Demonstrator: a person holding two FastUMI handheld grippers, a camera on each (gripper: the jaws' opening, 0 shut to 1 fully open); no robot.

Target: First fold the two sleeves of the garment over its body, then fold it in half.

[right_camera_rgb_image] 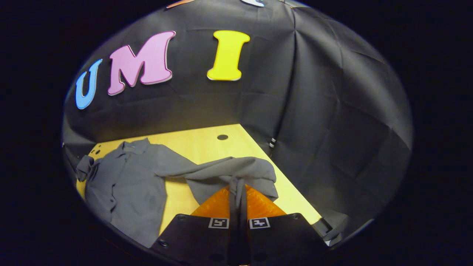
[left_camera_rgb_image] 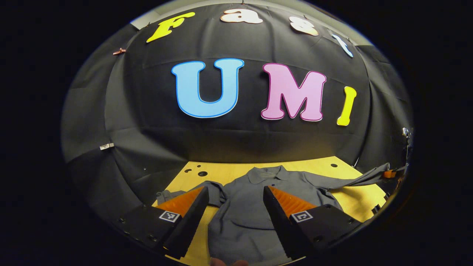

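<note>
The grey shirt lies collar-up on the yellow table. Its right sleeve is lifted, pinched between the closed right gripper. The left gripper hangs wide open, seemingly just above the shirt's body.

right gripper fingers apparently pinch the grey shirt's sleeve above the table.

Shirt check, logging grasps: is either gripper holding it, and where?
The right gripper pinches the shirt by one sleeve's end; the left gripper is open.
</note>
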